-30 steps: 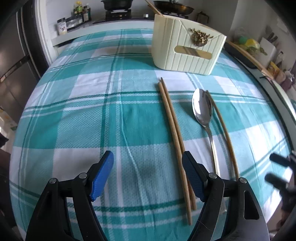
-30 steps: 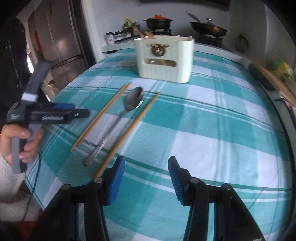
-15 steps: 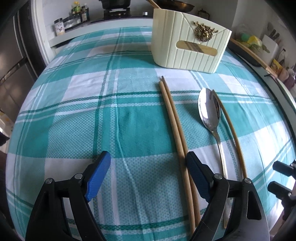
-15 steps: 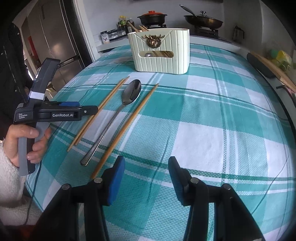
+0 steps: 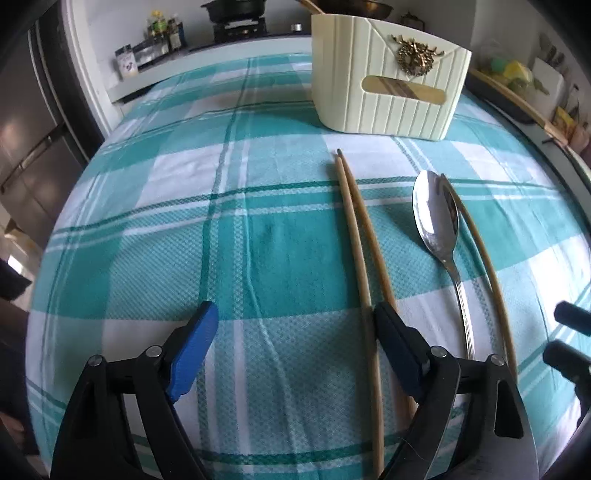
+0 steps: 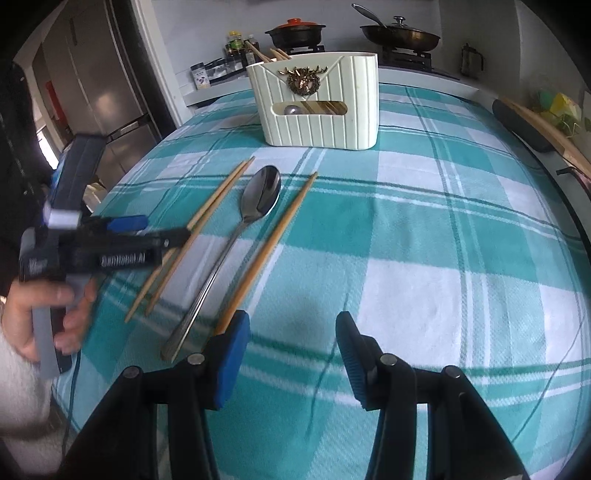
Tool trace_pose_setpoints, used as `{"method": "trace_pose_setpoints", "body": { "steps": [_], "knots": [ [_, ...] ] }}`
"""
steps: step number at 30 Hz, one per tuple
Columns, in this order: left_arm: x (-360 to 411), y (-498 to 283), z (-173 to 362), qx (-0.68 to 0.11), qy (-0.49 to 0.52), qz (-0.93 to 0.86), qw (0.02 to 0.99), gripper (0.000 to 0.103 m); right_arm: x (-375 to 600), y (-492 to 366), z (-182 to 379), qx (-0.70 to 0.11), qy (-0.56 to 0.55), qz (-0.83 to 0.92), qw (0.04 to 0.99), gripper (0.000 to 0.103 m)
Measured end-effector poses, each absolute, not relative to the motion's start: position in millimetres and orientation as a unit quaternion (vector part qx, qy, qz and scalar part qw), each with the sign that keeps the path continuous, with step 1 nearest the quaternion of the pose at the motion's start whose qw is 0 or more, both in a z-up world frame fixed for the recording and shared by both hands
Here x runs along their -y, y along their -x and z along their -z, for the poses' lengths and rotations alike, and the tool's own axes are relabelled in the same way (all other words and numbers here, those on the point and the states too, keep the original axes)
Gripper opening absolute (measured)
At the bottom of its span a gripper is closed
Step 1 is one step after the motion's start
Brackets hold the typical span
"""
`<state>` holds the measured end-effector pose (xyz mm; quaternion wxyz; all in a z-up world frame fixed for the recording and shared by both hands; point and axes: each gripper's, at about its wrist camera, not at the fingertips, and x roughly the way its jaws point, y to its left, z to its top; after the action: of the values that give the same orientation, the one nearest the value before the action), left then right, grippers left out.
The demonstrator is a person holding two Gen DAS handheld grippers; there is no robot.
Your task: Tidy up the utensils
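On the teal checked tablecloth lie a pair of wooden chopsticks point(image 5: 354, 240), a metal spoon point(image 5: 437, 221) and a single chopstick point(image 5: 476, 258), all pointing at the cream utensil holder point(image 5: 384, 81). My left gripper point(image 5: 295, 332) hovers open over the near end of the pair, whose sticks run beside and under its right finger. In the right wrist view the pair point(image 6: 207, 221), spoon point(image 6: 255, 206) and single chopstick point(image 6: 273, 240) lie left of centre. My right gripper point(image 6: 291, 347) is open and holds nothing, its left finger by the single chopstick's near end. The left gripper point(image 6: 164, 229) is held by a hand.
The holder point(image 6: 317, 103) has chopsticks standing in it and a spoon showing through its slot. Behind the table are a stove with pots point(image 6: 295, 31), spice jars and a fridge point(image 6: 103, 85). A cutting board point(image 6: 535, 125) lies along the right edge.
The left gripper's jaws have widened, and it has shifted so the chopstick pair sits by its right finger. The right gripper has edged left towards the single chopstick.
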<state>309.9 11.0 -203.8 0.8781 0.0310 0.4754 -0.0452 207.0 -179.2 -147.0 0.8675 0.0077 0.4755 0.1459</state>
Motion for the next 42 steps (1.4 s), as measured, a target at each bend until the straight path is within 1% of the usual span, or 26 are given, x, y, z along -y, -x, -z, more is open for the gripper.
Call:
{"method": "trace_pose_setpoints", "body": {
  "steps": [3, 6, 7, 8, 9, 10, 11, 12, 13, 16, 24, 29, 30, 31, 32, 33, 34, 35, 38, 39, 42],
  "knots": [
    [-13.2, -310.7, 203.8, -0.478, -0.028, 0.046, 0.876, 0.086, 170.6, -222.1, 149.7, -0.483, -0.013, -0.148, 0.863, 0.05],
    [-13.6, -308.5, 201.9, -0.479, -0.03, 0.044, 0.876, 0.078, 153.2, -237.1, 157.3, -0.497, 0.0, -0.157, 0.853, 0.05],
    [-13.1, -306.9, 200.6, -0.478, -0.032, 0.047, 0.876, 0.067, 148.5, -239.9, 160.2, -0.501, 0.008, -0.156, 0.851, 0.049],
    [-12.2, -305.5, 199.2, -0.479, -0.03, 0.056, 0.875, 0.056, 142.3, -241.8, 162.6, -0.499, 0.026, -0.151, 0.853, 0.047],
    [-11.2, -304.0, 198.1, -0.48, -0.032, 0.057, 0.875, 0.051, 140.0, -242.3, 162.6, -0.494, 0.04, -0.145, 0.856, 0.042],
    [-10.0, -302.5, 197.2, -0.479, -0.035, 0.058, 0.875, 0.04, 136.3, -242.3, 162.8, -0.491, 0.055, -0.141, 0.858, 0.032],
    [-8.8, -301.5, 196.7, -0.479, -0.035, 0.06, 0.875, 0.025, 135.8, -242.6, 162.3, -0.491, 0.055, -0.144, 0.858, 0.022],
    [-7.8, -300.2, 196.0, -0.479, -0.034, 0.062, 0.875, 0.017, 135.4, -242.8, 162.3, -0.491, 0.055, -0.143, 0.857, 0.017],
    [-6.3, -298.6, 195.8, -0.48, -0.031, 0.061, 0.875, 0.007, 136.0, -242.2, 162.2, -0.49, 0.062, -0.138, 0.858, 0.011],
    [-3.6, -292.6, 195.7, -0.475, -0.027, 0.046, 0.878, 0.004, 148.5, -239.1, 161.7, -0.486, 0.072, -0.115, 0.863, 0.008],
    [-20.4, -265.4, 194.2, -0.479, 0.043, 0.006, 0.877, 0.005, 210.2, -218.9, 160.5, -0.482, 0.073, -0.052, 0.872, 0.007],
    [-22.6, -242.6, 193.9, -0.483, 0.039, 0.018, 0.875, 0.006, 233.7, -196.4, 155.3, -0.479, 0.076, -0.03, 0.874, 0.008],
    [-23.4, -240.8, 193.8, -0.482, 0.037, 0.02, 0.875, 0.008, 236.1, -192.6, 153.0, -0.473, 0.069, -0.037, 0.878, 0.009],
    [-24.3, -240.6, 194.1, -0.481, 0.037, 0.026, 0.876, 0.017, 237.2, -190.4, 151.3, -0.469, 0.062, -0.044, 0.88, 0.016],
    [-25.3, -241.0, 193.8, -0.48, 0.038, 0.03, 0.876, 0.03, 238.1, -188.1, 150.2, -0.466, 0.055, -0.05, 0.882, 0.035],
    [-26.1, -242.7, 193.2, -0.479, 0.038, 0.032, 0.877, 0.036, 238.9, -185.8, 149.5, -0.464, 0.049, -0.055, 0.883, 0.044],
    [-26.7, -244.8, 192.7, -0.479, 0.037, 0.032, 0.877, 0.048, 238.4, -185.4, 148.9, -0.461, 0.044, -0.059, 0.884, 0.05],
    [-26.7, -246.2, 192.4, -0.48, 0.036, 0.034, 0.876, 0.058, 237.0, -186.2, 149.2, -0.46, 0.045, -0.06, 0.885, 0.05],
    [-26.8, -253.8, 195.2, -0.487, 0.019, 0.036, 0.873, 0.059, 234.2, -190.2, 158.4, -0.478, 0.044, -0.069, 0.875, 0.051],
    [-26.7, -255.0, 195.6, -0.486, 0.011, 0.034, 0.873, 0.059, 233.4, -190.1, 158.1, -0.469, 0.048, -0.07, 0.879, 0.051],
    [-26.1, -259.4, 197.6, -0.49, -0.012, 0.038, 0.871, 0.066, 234.2, -192.7, 160.7, -0.472, 0.053, -0.077, 0.877, 0.052]
  ]
}}
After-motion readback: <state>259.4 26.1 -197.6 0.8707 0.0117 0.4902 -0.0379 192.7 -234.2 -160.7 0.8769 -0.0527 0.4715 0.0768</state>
